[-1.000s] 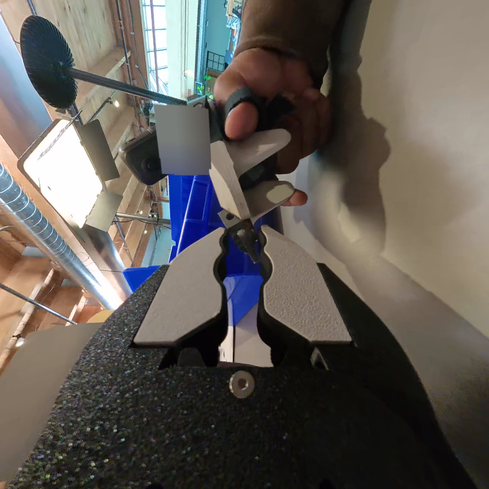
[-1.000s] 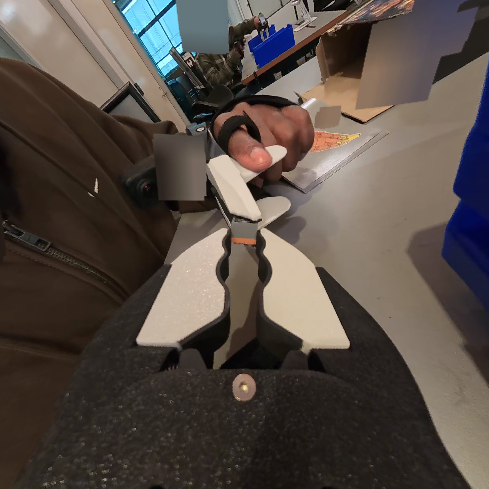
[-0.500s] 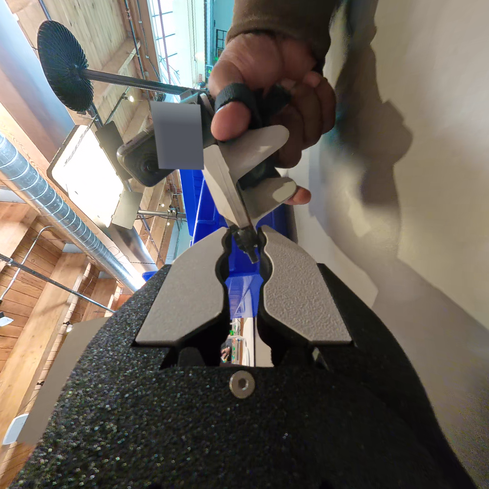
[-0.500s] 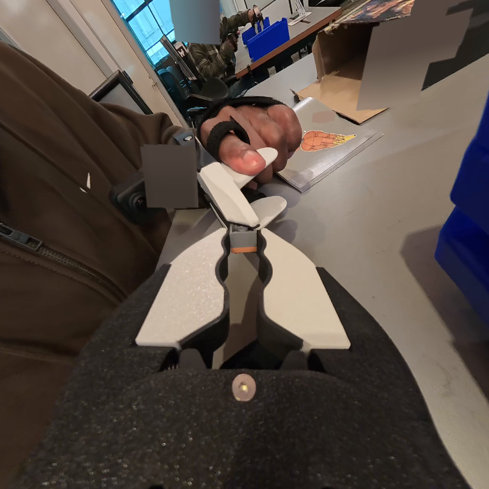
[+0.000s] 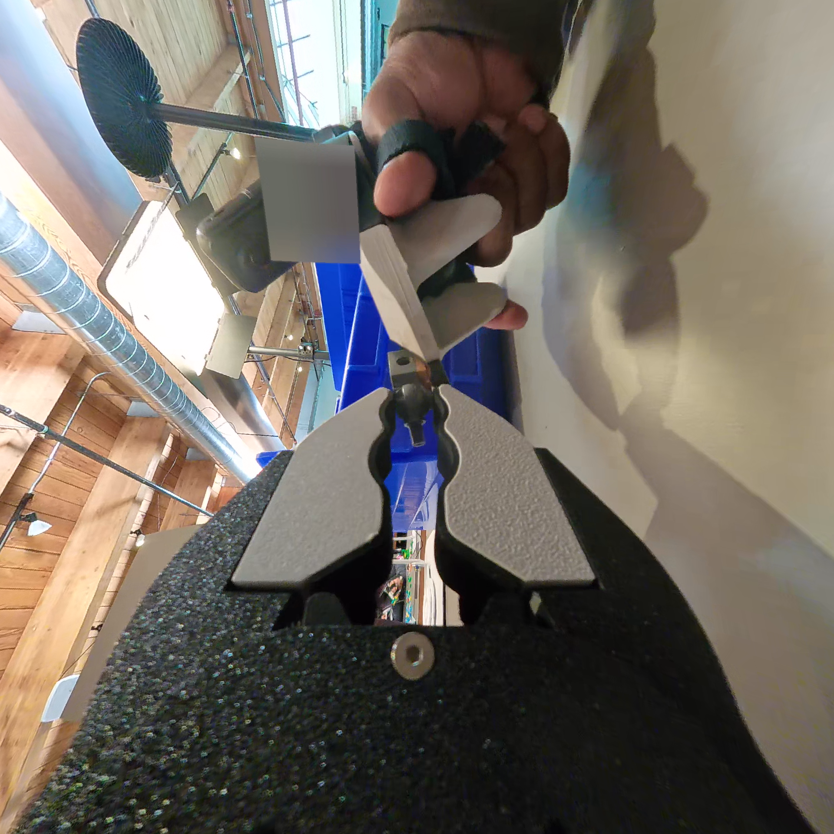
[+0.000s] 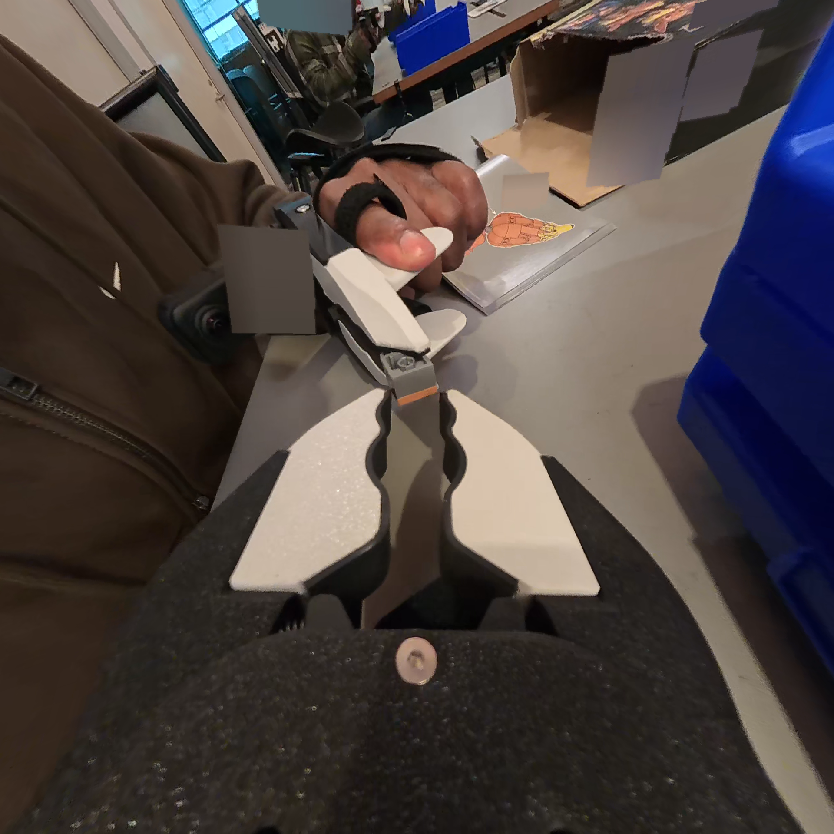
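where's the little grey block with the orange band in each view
Left wrist view: small grey block, centre, beyond the left gripper tips.
Right wrist view: centre, at the right gripper tips, orange band nearest the camera.
Shared landmark: blue bin, behind the block there, at the right edge here.

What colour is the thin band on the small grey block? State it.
Orange, on the small grey block; right wrist view.

blue bin (image 6: 776, 280) cut off at the right edge; cardboard box (image 6: 555, 122) partly behind grey patches
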Demonstrator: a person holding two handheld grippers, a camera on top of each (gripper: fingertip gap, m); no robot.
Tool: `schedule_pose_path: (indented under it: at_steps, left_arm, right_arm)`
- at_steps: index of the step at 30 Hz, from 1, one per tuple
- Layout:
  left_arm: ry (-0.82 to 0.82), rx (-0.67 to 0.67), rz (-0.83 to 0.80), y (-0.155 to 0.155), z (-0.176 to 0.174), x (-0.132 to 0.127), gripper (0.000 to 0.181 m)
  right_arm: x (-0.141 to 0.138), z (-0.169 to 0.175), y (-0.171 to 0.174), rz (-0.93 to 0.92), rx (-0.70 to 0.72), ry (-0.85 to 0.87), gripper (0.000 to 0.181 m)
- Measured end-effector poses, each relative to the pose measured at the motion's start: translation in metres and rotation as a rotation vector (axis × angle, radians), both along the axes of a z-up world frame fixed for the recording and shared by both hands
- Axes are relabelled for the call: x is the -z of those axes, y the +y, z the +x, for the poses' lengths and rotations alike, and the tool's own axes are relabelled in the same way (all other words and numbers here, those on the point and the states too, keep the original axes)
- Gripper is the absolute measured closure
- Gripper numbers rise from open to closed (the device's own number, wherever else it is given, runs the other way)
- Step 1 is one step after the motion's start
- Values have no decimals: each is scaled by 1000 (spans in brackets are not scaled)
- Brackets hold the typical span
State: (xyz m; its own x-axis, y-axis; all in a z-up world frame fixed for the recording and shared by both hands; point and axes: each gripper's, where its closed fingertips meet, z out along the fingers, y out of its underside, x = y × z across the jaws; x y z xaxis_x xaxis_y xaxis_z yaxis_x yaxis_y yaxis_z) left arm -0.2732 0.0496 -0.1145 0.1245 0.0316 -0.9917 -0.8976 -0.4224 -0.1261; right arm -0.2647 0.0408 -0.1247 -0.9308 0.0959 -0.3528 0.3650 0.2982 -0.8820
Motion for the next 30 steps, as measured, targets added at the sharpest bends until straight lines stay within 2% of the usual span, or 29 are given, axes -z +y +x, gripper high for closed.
schedule_pose_path:
  at_steps: [9, 13, 20, 27, 28, 30]
  left_arm:
    - [-5, 4, -19, 1, 1, 4, 167]
    - [-6, -9, -43, 0, -1, 7, 167]
    - [-142, -21, -33, -1, -4, 10, 166]
    - [-481, 38, 23, -1, -2, 13, 166]
    - [-506, 51, 36, -1, 0, 12, 166]
    - [-511, 50, 55, -2, -1, 10, 166]
  right_arm:
    - [7, 3, -5, 2, -16, -20, 162]
    - [12, 2, -5, 30, -13, 33, 163]
    - [16, -3, -3, 114, 13, 228, 164]
    - [20, -4, -3, 140, 10, 294, 168]
    - [22, -9, -2, 153, 40, 308, 181]
    - [18, -12, 0, 118, 58, 281, 181]
